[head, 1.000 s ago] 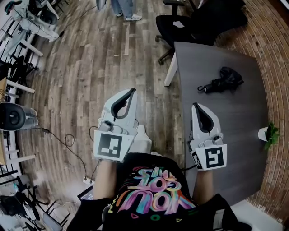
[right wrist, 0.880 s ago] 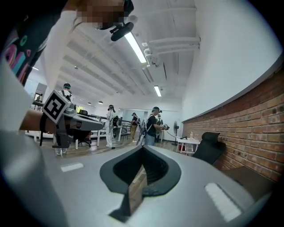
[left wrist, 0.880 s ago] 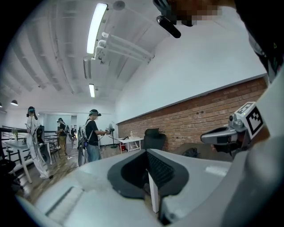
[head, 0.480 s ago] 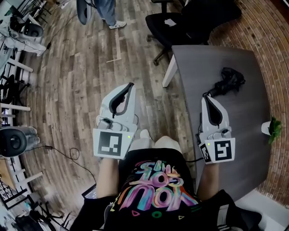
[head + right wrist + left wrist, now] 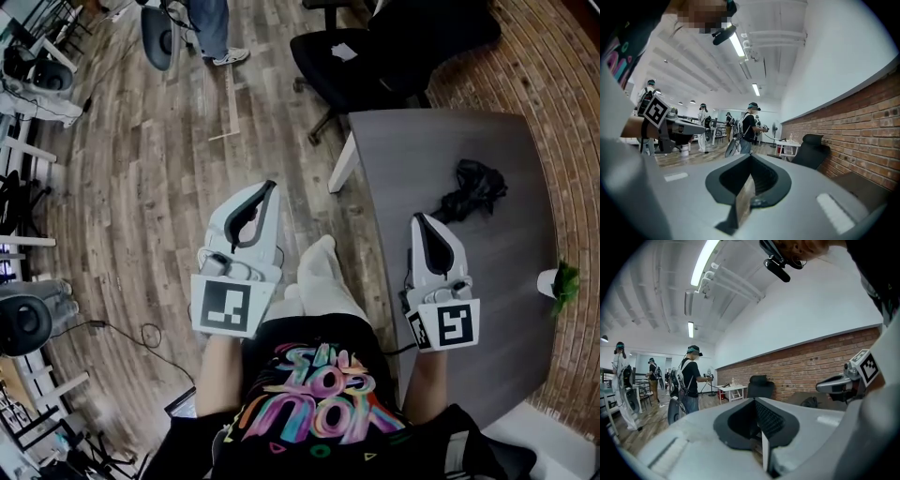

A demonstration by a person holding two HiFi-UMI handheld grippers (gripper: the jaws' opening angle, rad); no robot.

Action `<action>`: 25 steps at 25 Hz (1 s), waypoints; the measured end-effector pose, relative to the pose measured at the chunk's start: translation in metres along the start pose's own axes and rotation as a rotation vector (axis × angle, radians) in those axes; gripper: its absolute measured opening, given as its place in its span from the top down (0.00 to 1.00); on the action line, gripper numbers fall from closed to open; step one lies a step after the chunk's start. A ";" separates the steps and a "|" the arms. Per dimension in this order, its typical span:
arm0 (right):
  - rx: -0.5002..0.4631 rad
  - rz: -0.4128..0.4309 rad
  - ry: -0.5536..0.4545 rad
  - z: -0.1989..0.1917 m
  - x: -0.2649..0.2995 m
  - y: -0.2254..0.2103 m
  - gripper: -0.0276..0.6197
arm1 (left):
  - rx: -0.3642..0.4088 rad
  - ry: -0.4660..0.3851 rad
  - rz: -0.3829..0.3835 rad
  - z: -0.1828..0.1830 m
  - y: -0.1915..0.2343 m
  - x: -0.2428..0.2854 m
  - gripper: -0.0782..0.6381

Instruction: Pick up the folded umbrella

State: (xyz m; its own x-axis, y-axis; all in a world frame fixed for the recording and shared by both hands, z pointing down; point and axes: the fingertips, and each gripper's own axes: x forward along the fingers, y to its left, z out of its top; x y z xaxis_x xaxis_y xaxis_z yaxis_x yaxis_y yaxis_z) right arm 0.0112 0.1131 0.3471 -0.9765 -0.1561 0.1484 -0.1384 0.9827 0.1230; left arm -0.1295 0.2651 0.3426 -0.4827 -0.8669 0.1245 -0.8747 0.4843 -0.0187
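My left gripper (image 5: pixel 270 186) closed, empty, over floor (image 5: pixel 141 197). My right gripper (image 5: pixel 419 218) closed, empty, over tabletop (image 5: pixel 511 281); folded umbrella (image 5: pixel 473 189) at its 1 o'clock, apart.

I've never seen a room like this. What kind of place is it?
Probably a big shared workroom or lab: it has a brick wall, a gray table with an office chair, and other people wearing backpacks and headgear.
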 end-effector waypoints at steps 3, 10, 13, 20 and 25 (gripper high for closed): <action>0.013 -0.027 0.013 -0.001 0.024 -0.025 0.96 | 0.012 -0.006 -0.029 0.007 0.009 0.042 0.89; 0.078 -0.137 0.006 0.002 0.061 -0.101 0.96 | 0.036 -0.014 -0.149 0.036 -0.001 0.154 0.89; 0.106 -0.197 -0.004 0.002 0.061 -0.129 0.96 | 0.044 -0.022 -0.217 0.044 -0.021 0.189 0.89; 0.129 -0.358 0.016 -0.001 0.036 -0.167 0.96 | 0.060 -0.051 -0.403 0.064 -0.073 0.246 0.89; 0.155 -0.490 0.040 -0.012 0.006 -0.192 0.96 | 0.076 -0.070 -0.544 0.074 -0.123 0.274 0.89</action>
State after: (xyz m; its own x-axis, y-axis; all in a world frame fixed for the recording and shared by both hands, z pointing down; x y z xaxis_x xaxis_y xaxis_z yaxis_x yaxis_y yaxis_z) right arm 0.0338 -0.0773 0.3363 -0.7845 -0.6024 0.1472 -0.6037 0.7962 0.0410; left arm -0.1574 -0.0402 0.3051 0.0406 -0.9968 0.0695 -0.9982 -0.0436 -0.0418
